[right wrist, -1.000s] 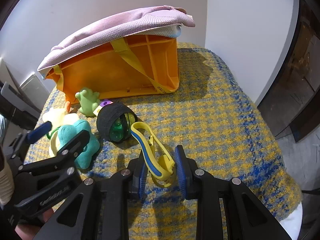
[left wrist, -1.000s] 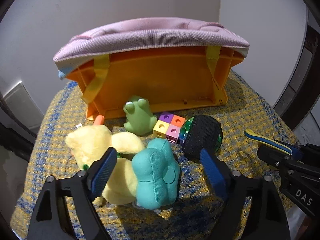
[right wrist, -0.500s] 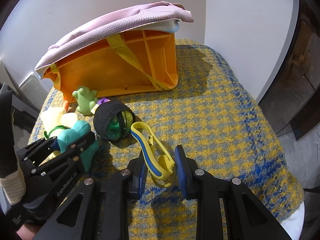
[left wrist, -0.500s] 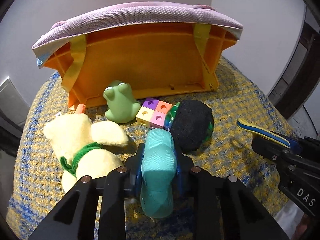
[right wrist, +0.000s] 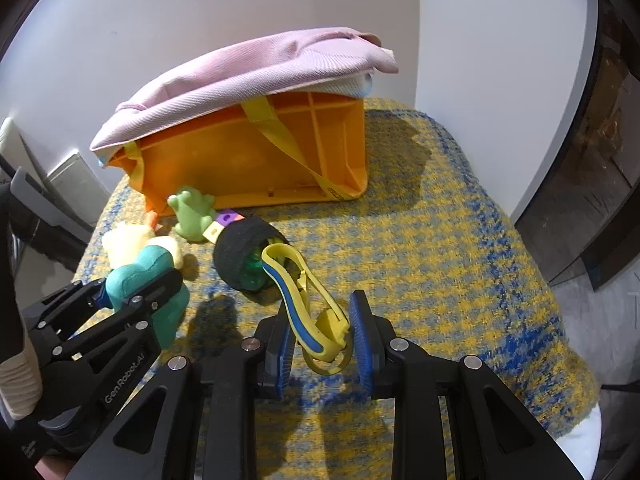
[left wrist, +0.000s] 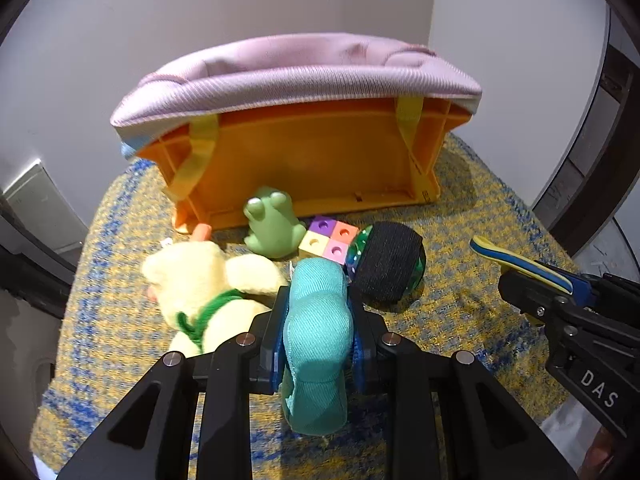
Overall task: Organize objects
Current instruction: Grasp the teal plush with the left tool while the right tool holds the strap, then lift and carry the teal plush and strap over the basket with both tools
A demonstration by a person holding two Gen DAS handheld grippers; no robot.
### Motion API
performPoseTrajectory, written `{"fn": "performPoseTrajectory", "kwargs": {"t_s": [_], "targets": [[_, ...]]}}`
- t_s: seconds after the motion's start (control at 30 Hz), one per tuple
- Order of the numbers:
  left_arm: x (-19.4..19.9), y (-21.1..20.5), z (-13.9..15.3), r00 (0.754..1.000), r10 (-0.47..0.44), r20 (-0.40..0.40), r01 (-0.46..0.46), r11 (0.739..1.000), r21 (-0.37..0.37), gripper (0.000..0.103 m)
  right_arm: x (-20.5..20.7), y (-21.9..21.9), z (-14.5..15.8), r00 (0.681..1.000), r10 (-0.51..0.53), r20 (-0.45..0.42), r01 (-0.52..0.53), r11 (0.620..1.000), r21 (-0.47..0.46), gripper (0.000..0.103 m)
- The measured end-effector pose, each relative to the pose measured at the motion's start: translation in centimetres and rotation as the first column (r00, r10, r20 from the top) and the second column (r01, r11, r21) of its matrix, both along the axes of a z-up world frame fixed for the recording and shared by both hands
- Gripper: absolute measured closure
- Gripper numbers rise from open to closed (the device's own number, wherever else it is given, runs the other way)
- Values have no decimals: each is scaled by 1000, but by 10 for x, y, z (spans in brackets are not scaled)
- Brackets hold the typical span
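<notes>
Teal plush sits squeezed inside left gripper, apparently lifted.

teal plush | orange bin | pink cloth | yellow-blue weave cover — ball perhaps black-green

**Black frames, blue pads**

Both grippers were matte black angular frames with round silver screws. The left gripper carried ribbed blue pads and white "GenRobot.AI" lettering. The right gripper had matching blue pads; white "DAS" marked its side.
</notes>
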State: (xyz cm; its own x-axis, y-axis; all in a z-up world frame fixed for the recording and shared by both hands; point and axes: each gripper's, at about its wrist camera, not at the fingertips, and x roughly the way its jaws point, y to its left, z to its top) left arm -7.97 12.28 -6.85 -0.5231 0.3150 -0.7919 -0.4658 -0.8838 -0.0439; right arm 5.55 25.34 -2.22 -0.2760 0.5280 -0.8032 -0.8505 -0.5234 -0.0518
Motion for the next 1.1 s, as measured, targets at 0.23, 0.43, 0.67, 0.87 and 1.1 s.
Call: {"fn": "performPoseTrajectory", "kwargs": {"t_s": [0.23,0.43,0.67,0.87,1.1], "targets": [[-5,-15,20,999,30,-20,-30,999,10,77,-8,-5,15,1000,21,-4,-21,1000,20,76],[-14,-24,42,998,51,-43,-50,998,25,77,-18,-3,35,999,38,-12,-37,998,51,76],[-27,-28,71,995,60,-81,-57,997,43,77,-34,-1,64,998,62,-30,-59,993,101,76],[-40,-27,96,991,66,-113,-59,996,60,77,-44,4,86,996,78,-43,-71,988,134,76],[-56,-23,118,987,64,-148,-53,996,78,77,-53,18,109,994,89,-58,-78,983,168,76]]}}
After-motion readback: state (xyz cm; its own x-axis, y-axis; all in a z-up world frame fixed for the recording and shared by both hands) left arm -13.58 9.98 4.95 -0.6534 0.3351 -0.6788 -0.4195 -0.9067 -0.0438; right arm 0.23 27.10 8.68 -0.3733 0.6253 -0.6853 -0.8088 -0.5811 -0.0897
